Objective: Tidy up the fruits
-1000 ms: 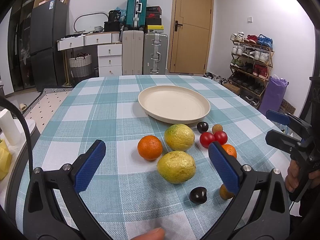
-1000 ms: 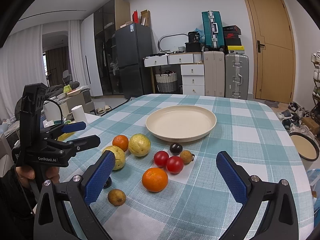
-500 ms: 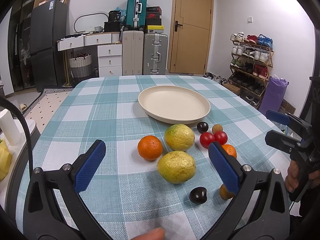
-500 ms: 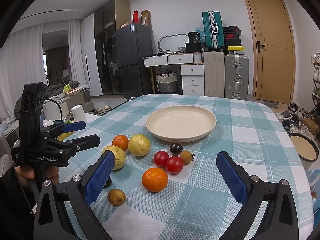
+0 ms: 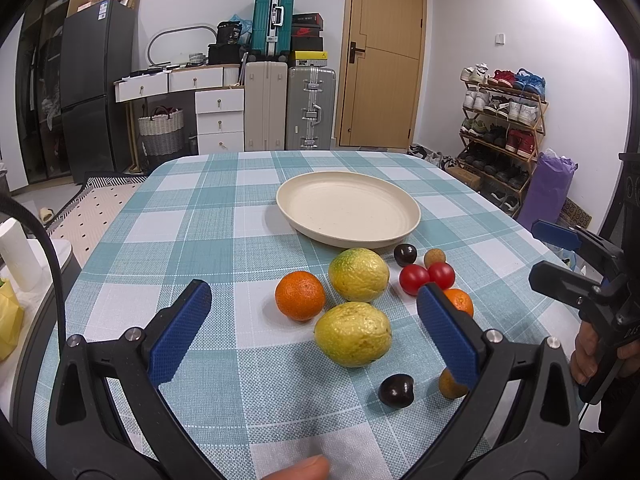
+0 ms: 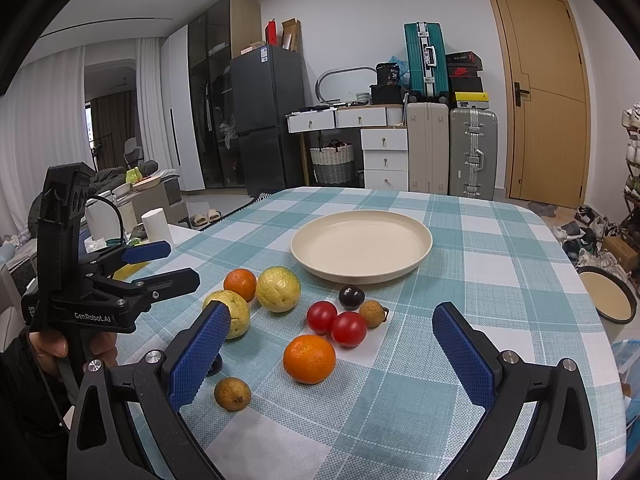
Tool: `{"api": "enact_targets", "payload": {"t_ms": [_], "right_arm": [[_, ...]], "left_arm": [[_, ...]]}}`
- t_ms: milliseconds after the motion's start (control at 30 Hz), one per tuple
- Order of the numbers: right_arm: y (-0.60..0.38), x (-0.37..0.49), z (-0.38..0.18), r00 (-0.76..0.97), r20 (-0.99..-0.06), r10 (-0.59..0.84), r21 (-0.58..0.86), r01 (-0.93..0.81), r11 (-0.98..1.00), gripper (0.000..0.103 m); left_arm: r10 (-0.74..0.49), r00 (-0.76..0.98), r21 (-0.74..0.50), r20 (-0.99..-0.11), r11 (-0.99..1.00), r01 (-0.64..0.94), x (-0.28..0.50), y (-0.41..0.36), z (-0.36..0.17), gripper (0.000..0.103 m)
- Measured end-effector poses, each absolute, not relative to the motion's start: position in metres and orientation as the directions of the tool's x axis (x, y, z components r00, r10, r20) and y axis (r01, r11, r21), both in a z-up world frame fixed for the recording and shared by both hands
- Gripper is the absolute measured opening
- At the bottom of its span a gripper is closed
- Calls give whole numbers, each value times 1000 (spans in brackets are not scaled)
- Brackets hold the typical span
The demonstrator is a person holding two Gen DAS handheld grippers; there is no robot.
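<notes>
An empty cream plate (image 5: 348,208) (image 6: 362,244) sits mid-table on the teal checked cloth. In front of it lie two yellow-green citrus fruits (image 5: 353,334) (image 5: 359,274), two oranges (image 5: 300,295) (image 6: 309,358), two red tomatoes (image 6: 349,329), dark plums (image 5: 396,390) (image 6: 351,297) and small brown fruits (image 6: 232,393). My left gripper (image 5: 316,326) is open, low over the near citrus, empty. My right gripper (image 6: 332,350) is open above the orange and tomatoes, holding nothing. Each gripper shows in the other's view, the right gripper (image 5: 560,256) and the left gripper (image 6: 160,264), held by a hand.
The table's right edge drops toward a round bin (image 6: 608,296) and a shoe rack (image 5: 504,136). On the left stand a paper roll (image 5: 16,256) and a side table. Suitcases (image 5: 288,108), drawers and a fridge (image 5: 96,84) line the far wall.
</notes>
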State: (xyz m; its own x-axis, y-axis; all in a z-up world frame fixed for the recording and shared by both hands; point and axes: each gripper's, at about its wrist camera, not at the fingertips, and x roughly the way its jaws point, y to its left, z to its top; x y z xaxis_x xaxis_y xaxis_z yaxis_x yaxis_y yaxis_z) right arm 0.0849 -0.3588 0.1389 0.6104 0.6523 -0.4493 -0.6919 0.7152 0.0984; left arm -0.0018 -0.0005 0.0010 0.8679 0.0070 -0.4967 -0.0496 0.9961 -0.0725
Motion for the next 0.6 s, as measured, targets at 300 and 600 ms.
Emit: {"api": "enact_targets", "payload": {"t_ms": [300, 600], "right_arm": [[-359, 85, 139, 610, -451, 651, 98, -691, 716, 103], [-358, 93, 135, 613, -489, 621, 94, -671, 736, 103]], "left_arm": [[6, 868, -73, -497, 996, -49, -2, 0, 1, 103], [11, 863, -64, -505, 997, -50, 0, -1, -1, 103]]}}
